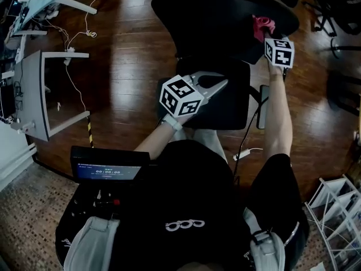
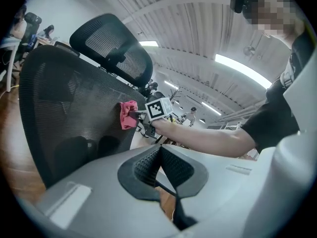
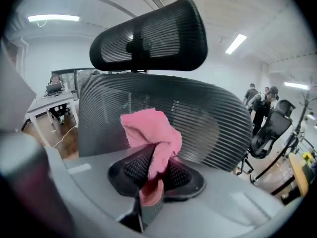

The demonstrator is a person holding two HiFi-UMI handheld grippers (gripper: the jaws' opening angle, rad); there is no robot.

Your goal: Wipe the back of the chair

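Closest in, the left gripper [image 1: 221, 84] hung short of the chair back [image 1: 208, 21], its jaws together on nothing. Further right, the right gripper [image 1: 264, 35] was clamped on a bunched pink cloth [image 1: 263, 23], which seemed pressed to the chair back's mesh near its right edge, below the headrest [image 3: 148, 33]. Wiping looked to be under way; the next move probably called for a steady drag leftward across the mesh, keeping the cloth pressed on
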